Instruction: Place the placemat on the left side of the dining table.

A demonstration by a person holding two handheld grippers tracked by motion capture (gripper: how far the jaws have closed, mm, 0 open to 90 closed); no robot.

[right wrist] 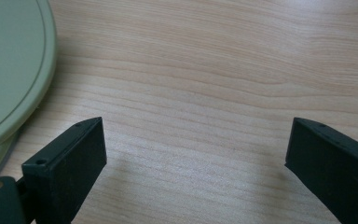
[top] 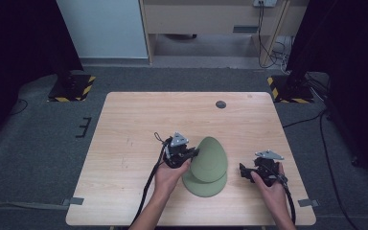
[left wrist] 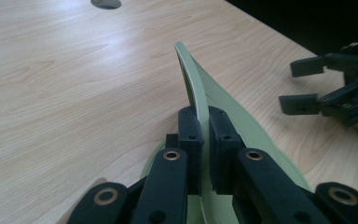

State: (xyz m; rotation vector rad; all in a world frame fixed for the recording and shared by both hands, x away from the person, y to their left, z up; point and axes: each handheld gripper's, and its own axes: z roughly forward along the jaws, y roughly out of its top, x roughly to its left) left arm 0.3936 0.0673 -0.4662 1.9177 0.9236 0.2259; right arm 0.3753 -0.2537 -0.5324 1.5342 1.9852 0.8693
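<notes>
Two pale green plates sit near the front middle of the worktop (top: 124,124). The upper plate (top: 210,158) is tipped up on edge, its far rim raised and leaning toward the right, while the lower plate (top: 204,184) lies flat on the wood beneath it. The tilted one rests its low edge on the flat one.

The left hand-held gripper (top: 191,154) has the upper plate by its rim: in the left gripper view the two black jaws are pressed against either face of the thin green edge (left wrist: 196,93), pinching it with no gap to be seen. The person's left hand (top: 168,175) wraps the gripper body from below, and a black cable trails back along the forearm toward the front edge.

Off to the right, clear of both plates, the right hand-held gripper (top: 242,171) hangs just above the wood, held in the right hand (top: 268,182). Its jaws stand spread wide with nothing but bare grain between them, and the rim of a green plate (right wrist: 14,70) shows at the left of the right gripper view.

Farther back on the worktop there is a small dark round cap (top: 221,104) near the far edge.
</notes>
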